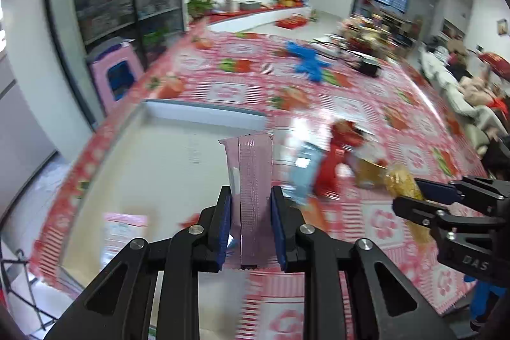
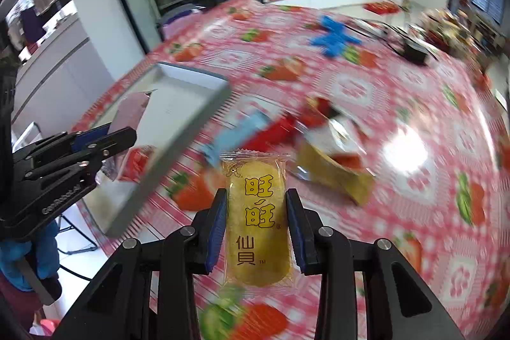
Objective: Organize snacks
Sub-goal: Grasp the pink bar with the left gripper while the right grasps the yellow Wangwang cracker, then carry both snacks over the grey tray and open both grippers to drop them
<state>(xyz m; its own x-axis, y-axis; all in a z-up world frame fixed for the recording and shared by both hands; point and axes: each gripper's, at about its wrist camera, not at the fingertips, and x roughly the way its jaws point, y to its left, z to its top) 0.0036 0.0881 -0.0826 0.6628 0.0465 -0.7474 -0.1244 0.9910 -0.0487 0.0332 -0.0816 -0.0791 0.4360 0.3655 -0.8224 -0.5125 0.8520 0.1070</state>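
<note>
Tray point(image 1: 204, 113): I see a white tray at the table's left edge, one pink-white packet point(image 1: 122, 227) lying in its near corner.
Loose pile point(image 1: 331, 161): blurred snacks right of the tray.
Left gripper point(image 1: 250, 203): clamped on a pink wafer packet point(image 1: 251, 180) (above the tray's near-right rim).
Right gripper point(image 2: 256, 206): pinching a yellow rice cracker point(image 2: 256, 219) over open tablecloth point(image 2: 414, 180).

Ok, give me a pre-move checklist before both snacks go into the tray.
1. Left gripper shut on the pink wafer packet: ok.
2. Right gripper shut on the yellow rice cracker packet: ok.
3. White tray has bare floor for both: ok; one pink packet lies near its front corner.
4. Grippers apart from each other: ok.
5. Exact height above the tray rim: cannot tell, frames are blurred.
6. Loose snacks on the tablecloth, beside the tray: ok.
</note>
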